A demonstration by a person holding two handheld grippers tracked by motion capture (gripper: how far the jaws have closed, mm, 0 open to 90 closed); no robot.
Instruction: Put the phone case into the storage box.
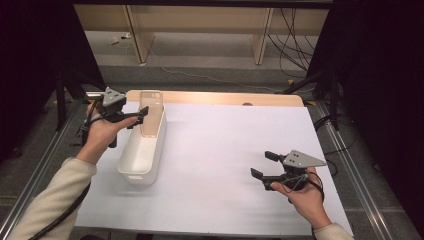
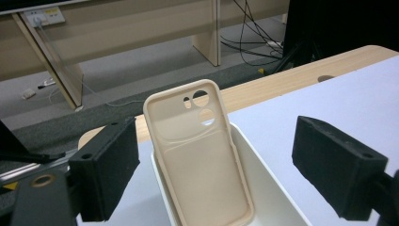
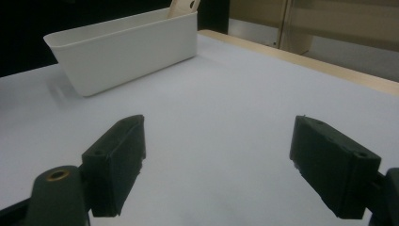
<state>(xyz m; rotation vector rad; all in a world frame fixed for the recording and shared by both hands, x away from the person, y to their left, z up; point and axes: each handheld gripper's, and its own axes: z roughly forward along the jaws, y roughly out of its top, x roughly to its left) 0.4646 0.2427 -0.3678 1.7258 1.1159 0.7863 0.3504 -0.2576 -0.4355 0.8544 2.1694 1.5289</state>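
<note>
Leaning upright in white bin (image 1: pixel 142 159), beige phone case (image 1: pixel 151 114), camera cutouts; both grippers' fingers apart, empty.

So the long white plastic bin (image 1: pixel 142 150) sits on the white table mat (image 1: pixel 220 165), over at its left side. The beige silicone phone case (image 1: pixel 151 113) stands in the bin's far end, leaning on the far wall. Left gripper (image 1: pixel 141 116) is just left of the case, right gripper (image 1: pixel 264 165) well apart at the mat's near right.
</note>
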